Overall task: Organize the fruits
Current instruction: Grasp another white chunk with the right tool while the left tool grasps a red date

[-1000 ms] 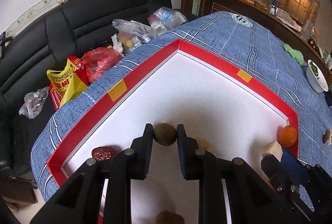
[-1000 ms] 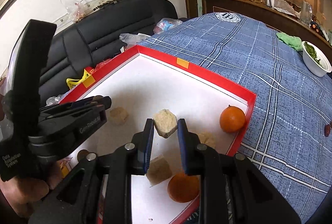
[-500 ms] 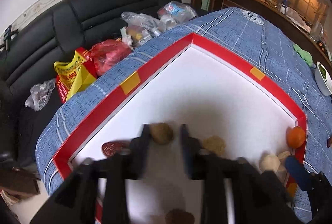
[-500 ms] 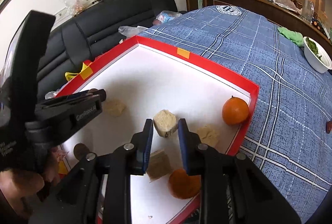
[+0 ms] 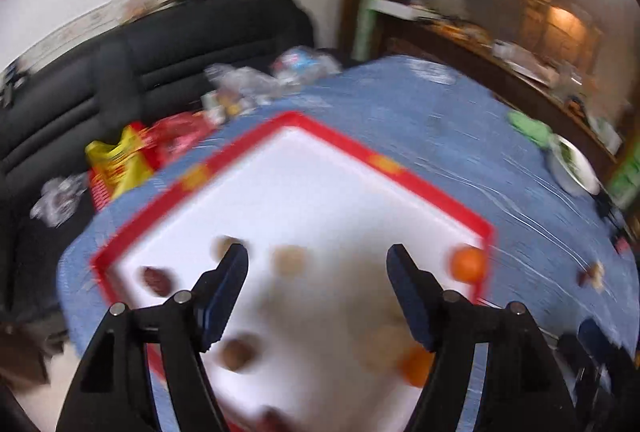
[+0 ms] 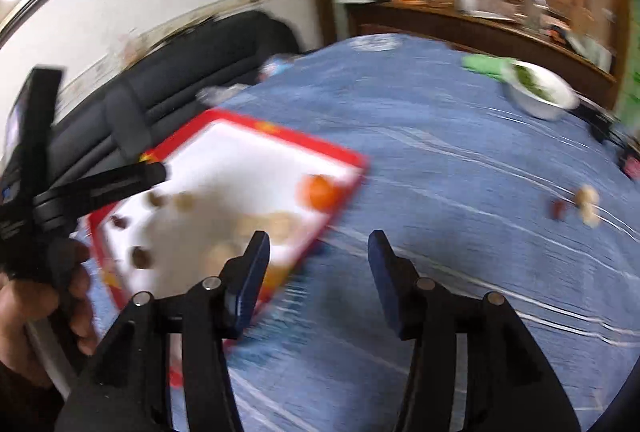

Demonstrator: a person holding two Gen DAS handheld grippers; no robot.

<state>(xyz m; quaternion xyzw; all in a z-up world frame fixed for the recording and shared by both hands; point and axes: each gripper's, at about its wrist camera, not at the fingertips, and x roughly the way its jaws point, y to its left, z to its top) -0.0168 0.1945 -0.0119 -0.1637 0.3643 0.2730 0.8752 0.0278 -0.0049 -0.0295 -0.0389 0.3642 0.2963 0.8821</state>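
Observation:
Both views are motion-blurred. A red-rimmed white tray [image 5: 416,184] lies on the blue cloth; it also shows in the right wrist view [image 6: 352,160]. It holds an orange [image 5: 468,264], a second orange [image 5: 416,366], a red date [image 5: 154,278], brown round fruits [image 5: 236,354] and beige pieces [image 5: 290,260]. My left gripper [image 5: 316,268] is open and empty above the tray. My right gripper [image 6: 318,252] is open and empty above the cloth, right of the tray. Loose fruits [image 6: 584,206] lie on the cloth far right.
A white bowl with greens [image 6: 540,96] and a green cloth [image 6: 482,64] sit at the table's far side. A black sofa [image 5: 140,64] with bags [image 5: 120,164] stands beyond the table's left edge. A wooden counter [image 6: 480,28] runs behind.
Both grippers opened wide. The left let go of the brown fruit and the right let go of the beige piece; both pulled back, the right swinging to the right off the tray.

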